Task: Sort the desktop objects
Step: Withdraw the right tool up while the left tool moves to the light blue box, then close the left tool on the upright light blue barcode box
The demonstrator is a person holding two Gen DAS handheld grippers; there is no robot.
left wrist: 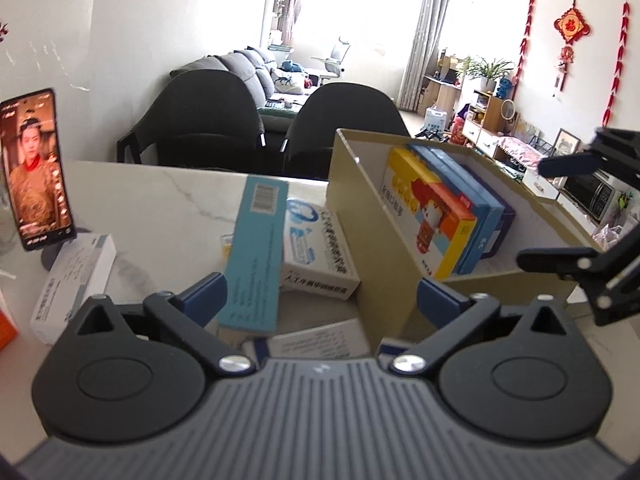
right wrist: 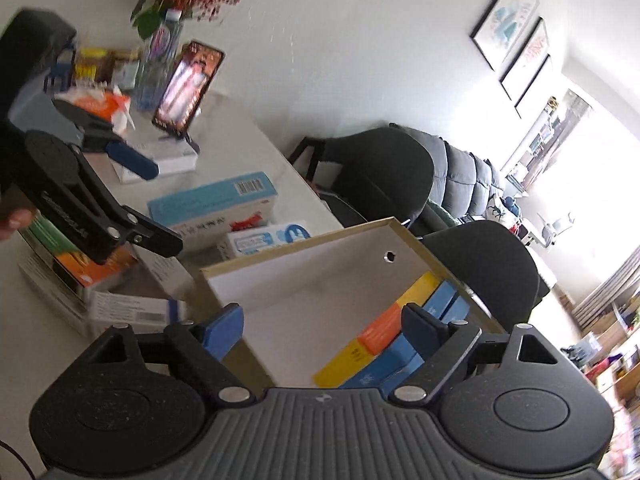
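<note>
An open cardboard box (left wrist: 352, 208) (right wrist: 320, 272) stands on the marble table and holds a yellow-orange box (left wrist: 436, 220) (right wrist: 376, 336) and blue boxes (left wrist: 480, 216) on edge. Left of it, a teal box (left wrist: 252, 260) (right wrist: 212, 198) lies on a pile beside a white-blue medicine box (left wrist: 320, 248) (right wrist: 264, 238). My left gripper (left wrist: 320, 300) (right wrist: 164, 208) is open, with the teal box just inside its left finger (left wrist: 204, 296); I cannot tell if they touch. My right gripper (right wrist: 320, 328) (left wrist: 548, 212) is open and empty over the cardboard box's near end.
A lit phone (left wrist: 36, 168) (right wrist: 188, 84) stands on a holder at the far left. A white box (left wrist: 76, 276) lies below it. More boxes (right wrist: 92, 276) are stacked near the left gripper. A flower vase (right wrist: 160, 52) stands behind. Two dark chairs (left wrist: 200, 120) sit past the table's edge.
</note>
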